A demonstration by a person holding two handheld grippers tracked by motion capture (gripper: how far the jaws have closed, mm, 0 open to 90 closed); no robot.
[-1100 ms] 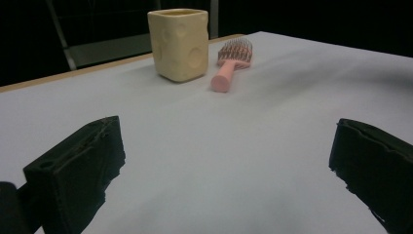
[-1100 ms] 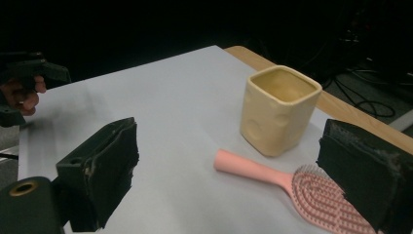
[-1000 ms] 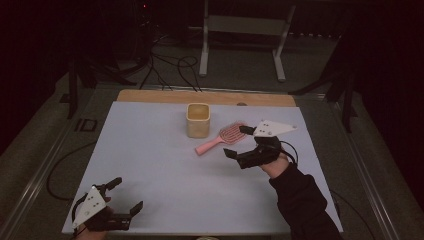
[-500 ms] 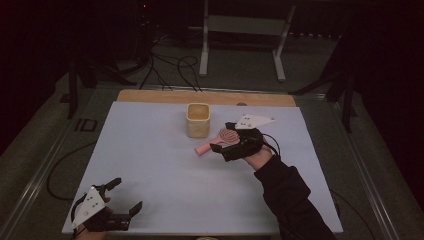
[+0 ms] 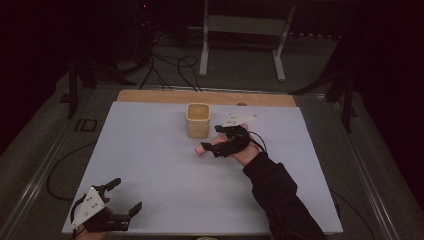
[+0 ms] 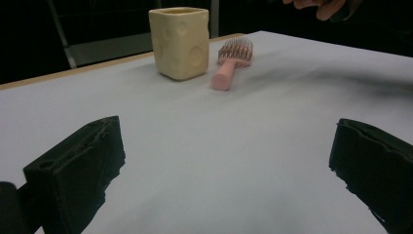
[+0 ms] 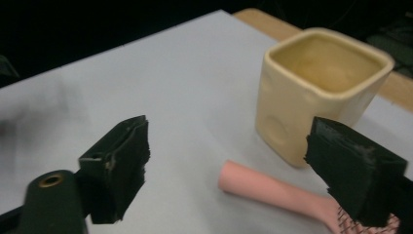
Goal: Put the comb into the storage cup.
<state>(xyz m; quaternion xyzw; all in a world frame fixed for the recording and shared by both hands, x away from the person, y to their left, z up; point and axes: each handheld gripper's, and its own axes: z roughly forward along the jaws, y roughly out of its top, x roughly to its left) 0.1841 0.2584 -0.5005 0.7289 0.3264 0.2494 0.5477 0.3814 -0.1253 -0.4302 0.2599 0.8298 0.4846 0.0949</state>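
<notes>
The left gripper (image 5: 117, 202) is seen at about seven o'clock on the white bench (image 5: 150, 165), near the front edge, held in a hand; its jaws are spread wide with nothing between them, as the left gripper view confirms. Toward twelve o'clock of the bench's middle a cream square cup (image 5: 198, 120) stands upright, its mouth open to the top. Just at four o'clock of the cup a pink hairbrush (image 6: 231, 63) lies flat on the bench, its handle end (image 5: 200, 149) pointing toward the left and its bristled head close beside the cup. The right gripper (image 5: 216, 145) is held low over the brush, with a dark sleeve (image 5: 280, 195) trailing toward five o'clock. Its jaws have just been closing a little but are parted, with the handle (image 7: 272, 187) lying between them; contact with the brush cannot be made out, the nearer part being blurred.
</notes>
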